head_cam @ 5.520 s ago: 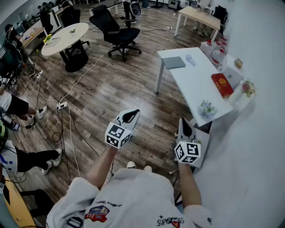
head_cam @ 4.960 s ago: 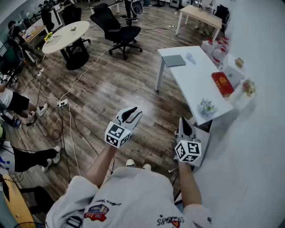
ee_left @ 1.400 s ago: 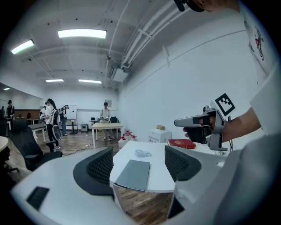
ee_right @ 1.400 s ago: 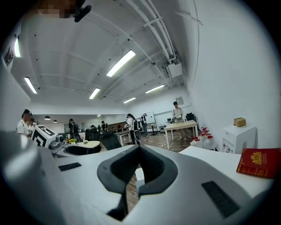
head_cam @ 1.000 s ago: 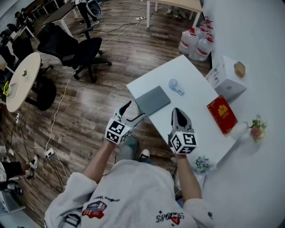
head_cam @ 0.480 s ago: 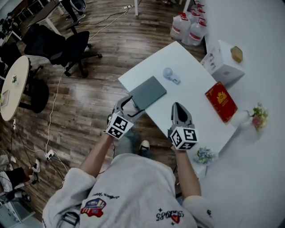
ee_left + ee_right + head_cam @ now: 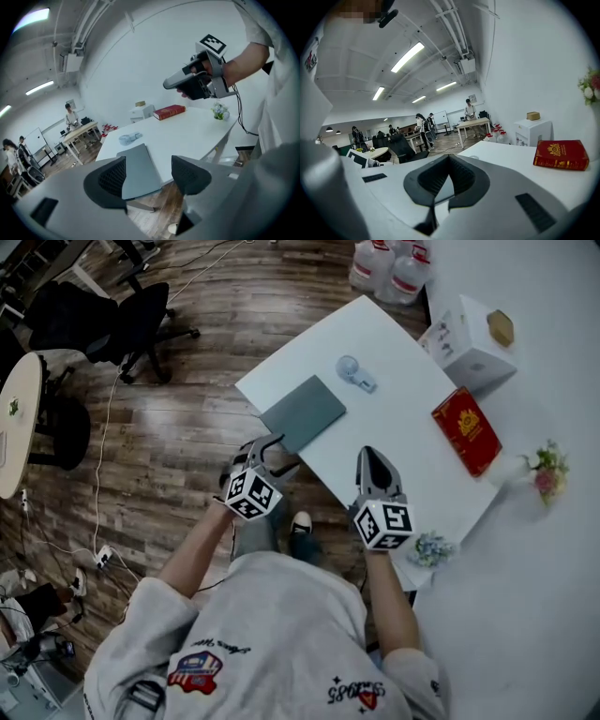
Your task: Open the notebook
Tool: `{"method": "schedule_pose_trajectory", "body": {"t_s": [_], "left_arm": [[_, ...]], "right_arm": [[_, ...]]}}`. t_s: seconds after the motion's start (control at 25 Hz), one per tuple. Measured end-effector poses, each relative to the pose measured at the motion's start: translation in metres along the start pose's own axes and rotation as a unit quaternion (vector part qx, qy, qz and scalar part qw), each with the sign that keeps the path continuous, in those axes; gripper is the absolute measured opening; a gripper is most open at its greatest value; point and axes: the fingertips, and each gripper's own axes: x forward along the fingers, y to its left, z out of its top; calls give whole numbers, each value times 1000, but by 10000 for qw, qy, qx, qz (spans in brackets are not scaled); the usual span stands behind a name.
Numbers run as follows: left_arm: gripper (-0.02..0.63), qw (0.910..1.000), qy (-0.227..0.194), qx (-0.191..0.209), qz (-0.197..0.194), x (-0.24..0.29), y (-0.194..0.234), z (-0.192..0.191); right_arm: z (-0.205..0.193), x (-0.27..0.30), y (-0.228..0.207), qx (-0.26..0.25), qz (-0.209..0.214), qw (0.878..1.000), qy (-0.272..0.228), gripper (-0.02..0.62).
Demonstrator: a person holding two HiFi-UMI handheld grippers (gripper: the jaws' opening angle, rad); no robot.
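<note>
Nothing is opened yet — the flat grey notebook (image 7: 303, 412) lies closed on the white worktop (image 7: 403, 418), close to its edge. Your left hand-held gripper (image 7: 266, 450) sits just off that worktop edge. Its jaws are apart and have just been narrowing, with the notebook ahead of the gap, unclamped. Your right hand-held gripper (image 7: 369, 459) hangs over the worktop, jaws together, empty. Gripping and lifting the cover remain. The red hardback book (image 7: 467, 429) on the worktop bears a gold emblem — no lettering is legible.

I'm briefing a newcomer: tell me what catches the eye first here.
A closed grey notebook lies at the white table's left corner, and the left claw, open though just closing a little, aims at its near edge without gripping it. A red book lies farther right.
</note>
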Motion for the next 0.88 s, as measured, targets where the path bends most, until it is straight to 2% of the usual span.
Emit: {"method": "schedule_pose_trajectory", "body": {"t_s": [0.08,0.32,0.4,0.56,0.68,0.88], "left_arm": [[272,9993,76,356,-74,8,-4,-9],[233,9929,387,1062,-360,33,-14,-38],[200,9896,486,1285,-424,41,-17,-46],[196,9814,725,1667,-624,57,-26,-63],[164,9739,845,2019,-606,66,-29,-72],[135,9700,922,2181,-557,76,-31,-82]], "right_arm": [[-3,-1,-5,43,-60,10000,29,-8],[-13,-10,-18,112,-250,9996,114,-8],[-18,-13,-23,134,-323,9993,143,-8],[-24,-20,-33,184,-432,9987,195,-8],[-26,-24,-41,221,-516,9982,226,-8],[-28,-32,-52,289,-648,9972,229,-8]]}}
